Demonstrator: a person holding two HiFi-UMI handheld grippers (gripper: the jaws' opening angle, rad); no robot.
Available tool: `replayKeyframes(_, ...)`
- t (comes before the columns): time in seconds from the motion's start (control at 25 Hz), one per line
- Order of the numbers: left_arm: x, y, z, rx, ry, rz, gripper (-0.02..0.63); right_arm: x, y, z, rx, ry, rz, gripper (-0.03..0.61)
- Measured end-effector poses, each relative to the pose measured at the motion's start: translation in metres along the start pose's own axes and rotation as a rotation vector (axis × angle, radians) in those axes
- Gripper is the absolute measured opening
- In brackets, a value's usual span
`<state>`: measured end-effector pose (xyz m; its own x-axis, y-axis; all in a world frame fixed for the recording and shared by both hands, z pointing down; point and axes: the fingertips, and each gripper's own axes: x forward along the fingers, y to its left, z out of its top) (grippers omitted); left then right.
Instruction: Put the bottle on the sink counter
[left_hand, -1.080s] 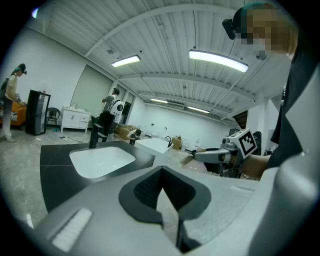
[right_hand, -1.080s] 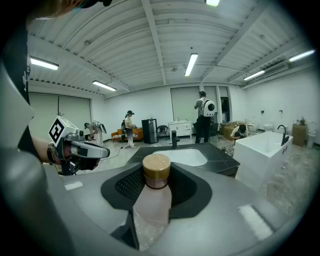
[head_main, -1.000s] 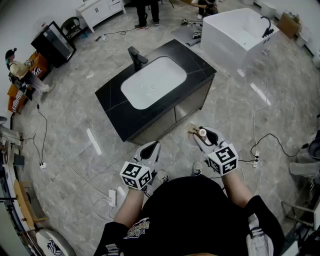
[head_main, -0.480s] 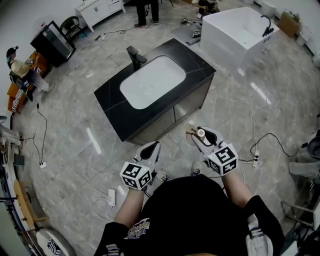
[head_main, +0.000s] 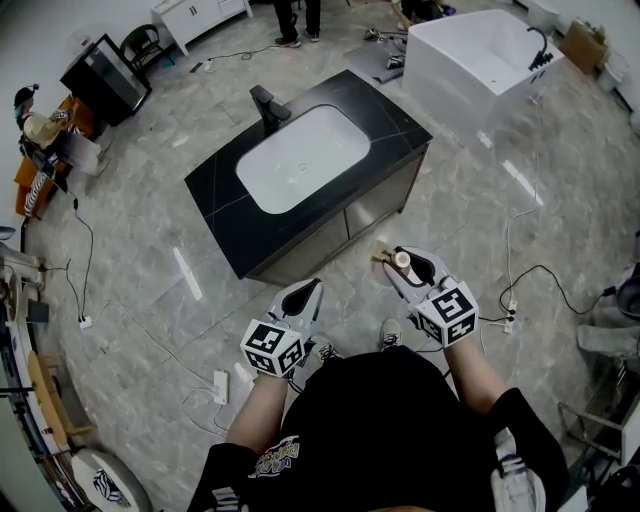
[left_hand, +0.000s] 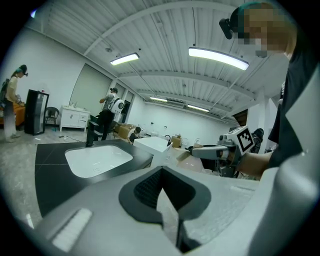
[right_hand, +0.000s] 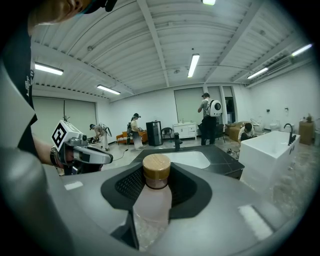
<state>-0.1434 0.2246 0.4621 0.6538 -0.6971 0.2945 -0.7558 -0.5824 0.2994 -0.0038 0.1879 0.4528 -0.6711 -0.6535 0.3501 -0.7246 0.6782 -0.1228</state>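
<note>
The person stands in front of the black sink tabletop, both forearms reaching forward from the body and held low, elbows bent, about level with each other. The right hand-held gripper points ahead toward the cabinet's right front corner. Its jaws are clamped on the sides of a pale pink bottle, whose tan cap sits at the jaw tips. The bottle is in the air in front of the cabinet, short of the tabletop and not touching it.

The left hand-held gripper sits just beside the right one, a little nearer the person, aimed the same way. Its jaws are pressed together with nothing between them.

On the tabletop, the white basin lies in the middle, with a dark faucet at its far edge. A white bathtub stands well apart, beyond the tabletop's right end.
</note>
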Motion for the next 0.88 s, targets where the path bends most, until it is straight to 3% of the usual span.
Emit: replayKeyframes(0.88, 0.06, -0.05, 0.0, -0.002, -0.008, 0.002, 0.0, -0.028, -0.062, -0.007, -0.012, 0.004, 0.06, 0.164)
